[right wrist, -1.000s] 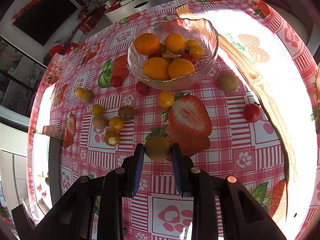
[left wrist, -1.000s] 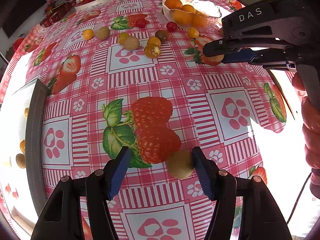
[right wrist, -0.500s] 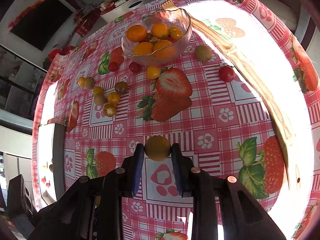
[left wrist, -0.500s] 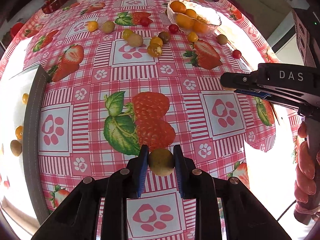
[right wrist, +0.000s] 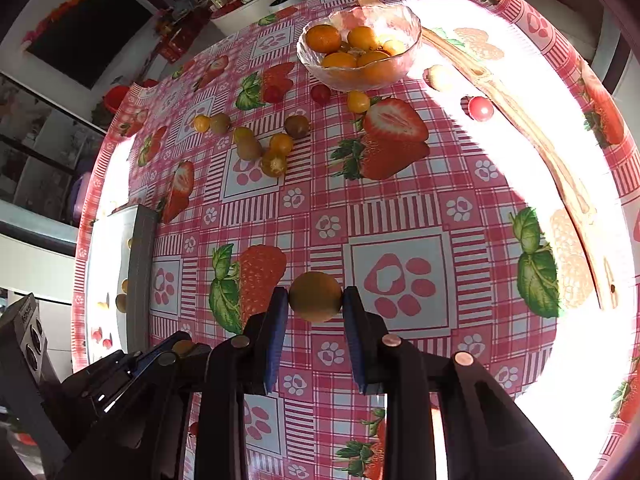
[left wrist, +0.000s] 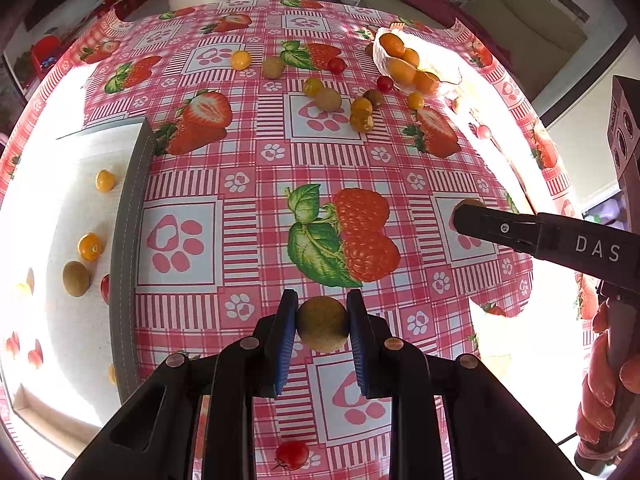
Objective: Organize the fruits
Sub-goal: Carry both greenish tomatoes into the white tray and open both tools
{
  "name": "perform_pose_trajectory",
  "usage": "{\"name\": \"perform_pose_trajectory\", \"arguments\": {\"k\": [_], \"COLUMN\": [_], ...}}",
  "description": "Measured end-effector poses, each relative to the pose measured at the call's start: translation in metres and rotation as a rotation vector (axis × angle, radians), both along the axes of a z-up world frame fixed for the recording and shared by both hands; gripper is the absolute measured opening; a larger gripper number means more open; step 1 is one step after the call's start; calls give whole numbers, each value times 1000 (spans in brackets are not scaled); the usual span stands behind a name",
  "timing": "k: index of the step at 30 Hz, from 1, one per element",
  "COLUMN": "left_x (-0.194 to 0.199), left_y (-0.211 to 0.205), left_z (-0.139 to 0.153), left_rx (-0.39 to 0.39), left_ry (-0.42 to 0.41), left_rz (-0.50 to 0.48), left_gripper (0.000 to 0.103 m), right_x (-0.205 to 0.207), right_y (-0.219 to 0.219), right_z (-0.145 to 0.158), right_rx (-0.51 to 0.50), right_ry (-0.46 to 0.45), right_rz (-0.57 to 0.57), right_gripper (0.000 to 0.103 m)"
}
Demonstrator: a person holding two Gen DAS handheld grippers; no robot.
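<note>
Left gripper (left wrist: 322,322): blue pads clamped on a speckled yellow-green fruit (left wrist: 322,323), held above the pink strawberry-print tablecloth (left wrist: 256,184). Right gripper (right wrist: 315,300): pads pressed on a darker olive-orange fruit (right wrist: 315,296). Glass bowl (right wrist: 400,65): oranges inside, far end of table. Loose small fruits (right wrist: 256,148): scattered near bowl. Grey-edged tray (left wrist: 130,240): several fruits, left side.

A home living room: sofa (left wrist: 532,20), strawberry-print tablecloth (left wrist: 256,200).
</note>
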State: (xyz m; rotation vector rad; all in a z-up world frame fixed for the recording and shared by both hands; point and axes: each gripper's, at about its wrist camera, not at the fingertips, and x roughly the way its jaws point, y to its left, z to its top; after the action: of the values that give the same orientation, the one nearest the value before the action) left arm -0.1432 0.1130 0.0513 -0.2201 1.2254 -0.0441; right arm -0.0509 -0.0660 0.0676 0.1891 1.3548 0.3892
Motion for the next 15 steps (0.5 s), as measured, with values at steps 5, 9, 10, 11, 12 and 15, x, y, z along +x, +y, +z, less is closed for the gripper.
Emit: {"name": "perform_pose_trajectory", "arguments": {"k": [5, 9, 10, 11, 12, 15], "left_x": [-12, -23, -25, -28, -30, -38], "left_y": [27, 54, 61, 68, 75, 95], "left_z": [3, 5, 5, 6, 6, 7], "left_rx": [14, 16, 20, 24, 26, 32], "left_ry": [-6, -9, -9, -9, -8, -11], "left_rz": [26, 68, 77, 86, 97, 131], "left_gripper": [27, 27, 27, 27, 27, 27], "right_x": [-10, -16, -17, -18, -20, -24], "right_y": [25, 52, 59, 67, 74, 98], "right_z": [4, 7, 7, 8, 9, 12], "right_rx": [-4, -3, -2, -1, 2, 6], "right_ry": [5, 7, 8, 8, 8, 5], "right_rz": [28, 64, 73, 84, 95, 129], "right_gripper": [31, 31, 31, 31, 31, 31]}}
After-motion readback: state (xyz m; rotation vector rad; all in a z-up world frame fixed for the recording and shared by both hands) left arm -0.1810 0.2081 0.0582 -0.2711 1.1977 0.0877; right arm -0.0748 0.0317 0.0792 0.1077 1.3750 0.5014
